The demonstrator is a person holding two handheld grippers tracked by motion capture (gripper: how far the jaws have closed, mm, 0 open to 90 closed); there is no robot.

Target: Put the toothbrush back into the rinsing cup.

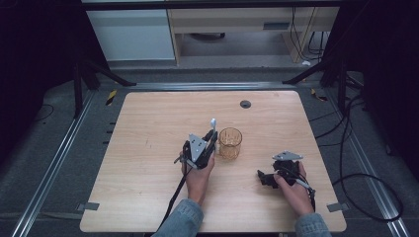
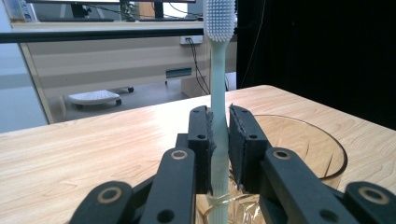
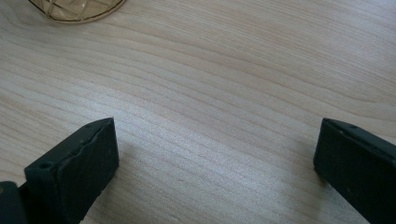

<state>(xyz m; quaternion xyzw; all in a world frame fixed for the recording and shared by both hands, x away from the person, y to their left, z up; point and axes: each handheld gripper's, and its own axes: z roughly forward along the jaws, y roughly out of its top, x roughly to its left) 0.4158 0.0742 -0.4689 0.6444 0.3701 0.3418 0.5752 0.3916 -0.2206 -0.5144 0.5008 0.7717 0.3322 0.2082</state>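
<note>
The left hand (image 1: 197, 175) reached forward from the near edge of the wooden surface (image 1: 148, 148), holding the left gripper (image 1: 211, 138) near the middle, just left of the glass (image 1: 230, 143). Its jaws were clamped narrowly on a toothbrush (image 2: 217, 93), which stood upright with the white bristled head at the top. The handle was pale green and slim, and in the left gripper view its lower end dipped behind the near rim of the amber, patterned glass (image 2: 299, 144). To the right, well apart from the glass, the right hand (image 1: 294, 190) lay low near the surface with the right gripper (image 1: 264, 177) pointing left. Its jaws stood wide apart with nothing between them, over bare wood.
</note>
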